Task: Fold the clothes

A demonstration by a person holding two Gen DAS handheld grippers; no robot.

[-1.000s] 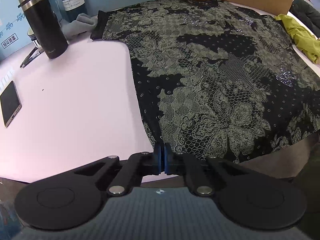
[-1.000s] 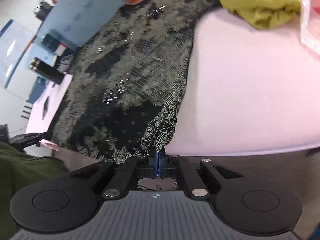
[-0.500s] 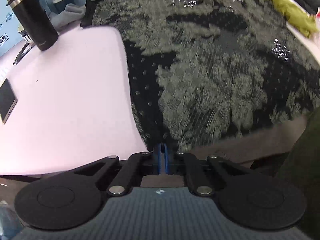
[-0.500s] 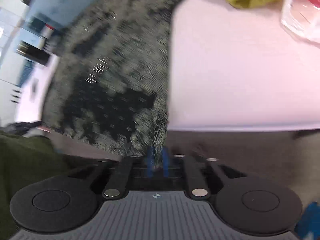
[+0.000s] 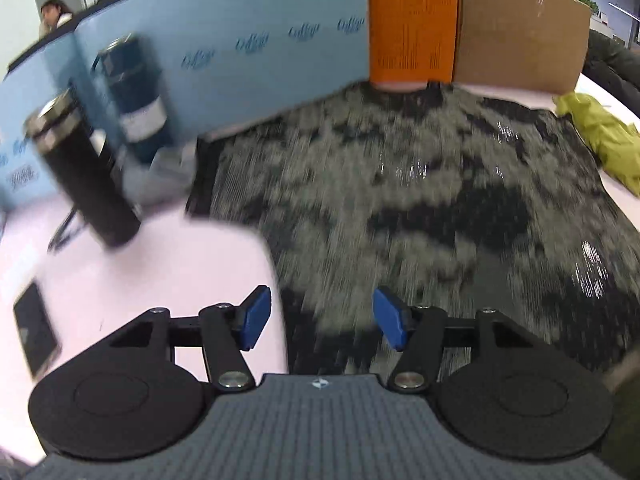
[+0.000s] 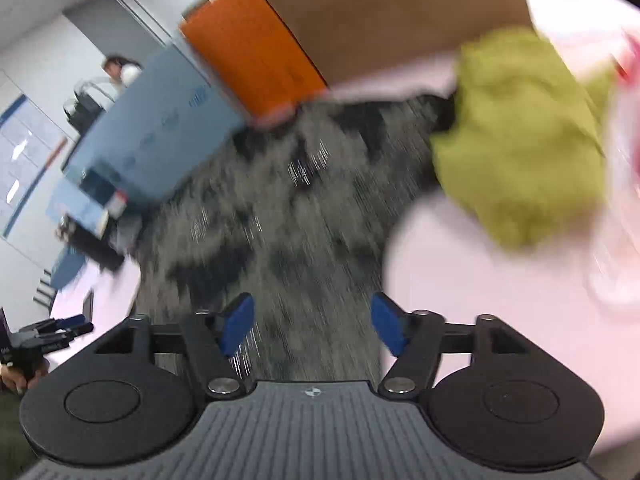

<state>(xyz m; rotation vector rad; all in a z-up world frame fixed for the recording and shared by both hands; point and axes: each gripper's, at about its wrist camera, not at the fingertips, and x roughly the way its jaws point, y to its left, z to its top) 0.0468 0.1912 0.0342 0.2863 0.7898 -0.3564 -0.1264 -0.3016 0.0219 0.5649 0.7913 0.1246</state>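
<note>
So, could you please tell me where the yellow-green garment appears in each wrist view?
Left wrist: yellow-green garment at the far right edge, beside the patterned top.
Right wrist: upper right, crumpled at the top's edge.
Shared landmark: orange panel behind the top.

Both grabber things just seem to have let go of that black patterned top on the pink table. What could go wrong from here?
The left gripper and right gripper have just been opening; nothing is pinched.

1. The patterned top lies right against the yellow-green garment; a fold may drag it along.
2. The black tumbler stands near the top's left sleeve and could get knocked.
3. Both views are blurred, so regrasping the hem may miss.
</note>
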